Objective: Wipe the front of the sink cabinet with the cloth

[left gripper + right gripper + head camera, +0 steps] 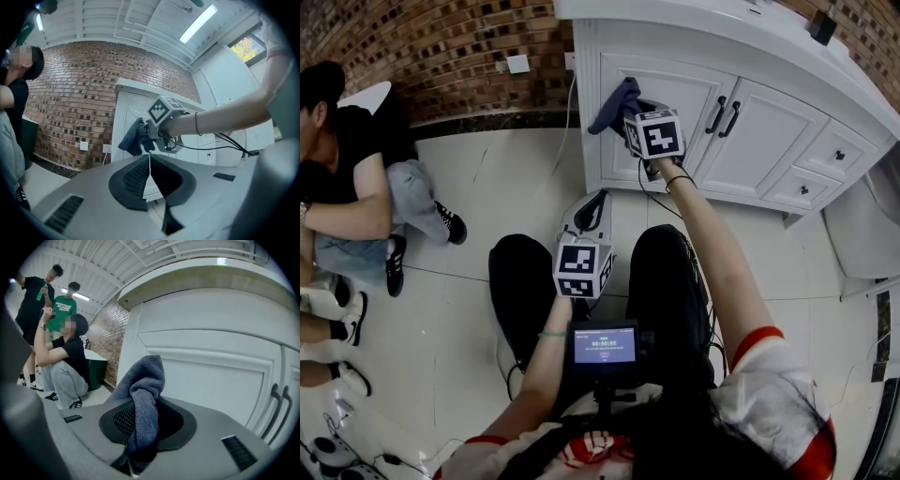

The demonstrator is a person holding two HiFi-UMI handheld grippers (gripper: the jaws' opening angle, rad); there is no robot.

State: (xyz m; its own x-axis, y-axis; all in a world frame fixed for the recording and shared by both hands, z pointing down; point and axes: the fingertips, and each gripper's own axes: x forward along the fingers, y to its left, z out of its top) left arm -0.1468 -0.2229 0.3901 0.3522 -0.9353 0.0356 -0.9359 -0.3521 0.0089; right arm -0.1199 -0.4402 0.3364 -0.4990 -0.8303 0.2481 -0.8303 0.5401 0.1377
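While I watch through the head camera, the right tool (pixel 636 111) is stretched out at arm's length to the sink cabinet (pixel 769 141). It is clenched on the blue-grey cloth (pixel 614 103). The cloth stands up in a folded peak between the jaws and droops over them. It sits at the upper left corner of the cabinet's left door (pixel 675 98), well left of the two dark door handles (pixel 724 116). I cannot tell whether the fabric actually presses on the panel (its own view shows it very near the white door). The left tool (pixel 150 161) hangs low between my operator's knees, pointing toward the cabinet, its jaws pressed together on nothing. A person (pixel 352 178) crouches on the tiled floor (pixel 506 187) at the left, by the brick wall (pixel 441 47).
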